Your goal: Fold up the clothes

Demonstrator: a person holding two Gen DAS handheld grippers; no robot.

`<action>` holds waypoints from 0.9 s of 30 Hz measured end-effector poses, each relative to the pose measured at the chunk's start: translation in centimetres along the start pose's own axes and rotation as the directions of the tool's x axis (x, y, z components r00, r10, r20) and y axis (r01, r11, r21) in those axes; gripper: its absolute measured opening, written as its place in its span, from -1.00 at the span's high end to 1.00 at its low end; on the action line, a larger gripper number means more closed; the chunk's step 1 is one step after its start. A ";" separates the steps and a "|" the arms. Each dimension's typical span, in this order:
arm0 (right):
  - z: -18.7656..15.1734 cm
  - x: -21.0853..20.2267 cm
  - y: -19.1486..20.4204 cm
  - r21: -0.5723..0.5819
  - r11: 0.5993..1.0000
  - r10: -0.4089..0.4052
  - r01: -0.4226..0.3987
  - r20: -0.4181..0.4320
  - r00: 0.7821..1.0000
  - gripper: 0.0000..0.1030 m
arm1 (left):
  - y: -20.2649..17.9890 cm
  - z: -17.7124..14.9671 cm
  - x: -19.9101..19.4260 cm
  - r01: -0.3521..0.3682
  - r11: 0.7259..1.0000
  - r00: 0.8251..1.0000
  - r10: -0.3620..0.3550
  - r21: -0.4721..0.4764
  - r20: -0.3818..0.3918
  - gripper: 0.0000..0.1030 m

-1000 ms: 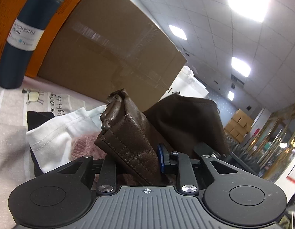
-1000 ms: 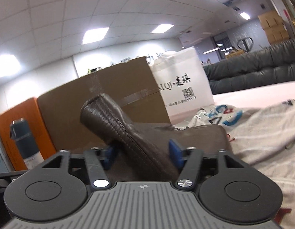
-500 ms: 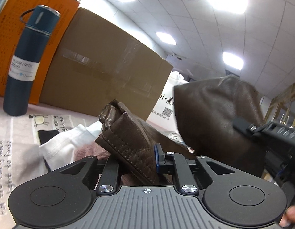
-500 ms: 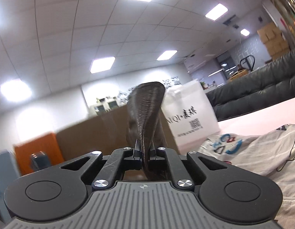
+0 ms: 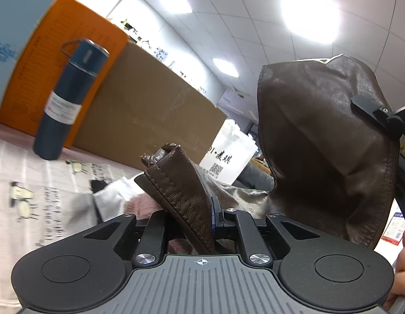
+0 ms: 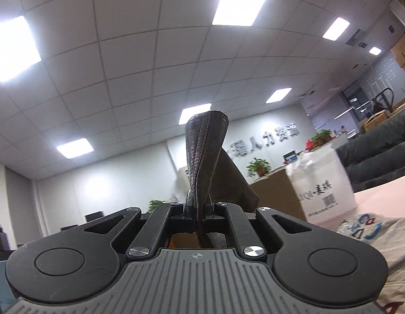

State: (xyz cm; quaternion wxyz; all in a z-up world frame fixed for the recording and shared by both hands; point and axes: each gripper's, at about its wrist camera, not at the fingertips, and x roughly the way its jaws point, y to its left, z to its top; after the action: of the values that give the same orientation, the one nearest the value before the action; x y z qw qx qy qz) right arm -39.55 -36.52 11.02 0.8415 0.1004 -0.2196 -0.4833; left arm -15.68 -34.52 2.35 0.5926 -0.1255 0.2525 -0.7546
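A brown leather garment (image 5: 181,183) is held up between both grippers. In the left wrist view my left gripper (image 5: 190,217) is pressing on its stitched edge, the jaws closing the last bit. A wide flap of the same leather (image 5: 320,144) hangs higher at the right, where a black finger of the right gripper (image 5: 370,110) clamps it. In the right wrist view my right gripper (image 6: 200,206) is shut on a narrow fold of the leather (image 6: 205,151), which stands up against the ceiling. A person's hand (image 5: 404,261) shows at the right edge.
A blue bottle (image 5: 69,99) stands before an orange box (image 5: 58,52) and a large cardboard box (image 5: 150,115). A white bag (image 5: 228,151) is behind. A printed cloth (image 5: 32,196), a white garment (image 5: 113,193) and a grey lettered top (image 6: 372,225) lie below.
The right gripper shut on the leather and rose, tilting up towards the ceiling. The left gripper also lifted and shifted, and the leather flap now hangs high at the right.
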 end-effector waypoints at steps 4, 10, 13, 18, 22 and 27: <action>-0.3 -0.7 3.0 -0.004 0.999 0.041 -0.041 -0.010 0.999 0.92 | 1.5 1.3 -3.4 -0.024 1.000 0.999 0.024 0.005 0.022 0.78; -2.9 -0.6 7.7 0.051 0.989 0.145 -0.141 -0.080 0.986 0.92 | 4.6 3.1 -9.9 -0.135 0.989 0.990 0.132 0.054 0.047 0.79; -5.1 -0.3 10.1 0.098 0.977 0.203 -0.191 -0.125 0.971 0.92 | 6.3 3.9 -13.9 -0.226 0.970 0.973 0.221 0.088 0.070 0.79; -8.9 1.0 14.0 0.193 0.947 0.291 -0.256 -0.184 0.939 0.92 | 9.0 5.3 -19.8 -0.396 0.908 0.916 0.378 0.136 0.136 0.79; -11.6 1.9 15.4 0.229 0.943 0.293 -0.243 -0.219 0.931 0.92 | 11.0 5.8 -23.5 -0.491 0.859 0.869 0.469 0.149 0.159 0.79; -13.6 2.7 13.2 0.199 0.964 0.231 -0.176 -0.301 0.925 0.93 | 12.3 4.8 -25.3 -0.521 0.832 0.852 0.518 0.191 0.071 0.77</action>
State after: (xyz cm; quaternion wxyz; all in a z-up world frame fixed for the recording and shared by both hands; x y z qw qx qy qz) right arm -21.89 -32.72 4.77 0.9001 0.2252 -0.1290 -0.3500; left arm 3.63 -13.55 2.62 0.7868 0.0029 0.1940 -0.5859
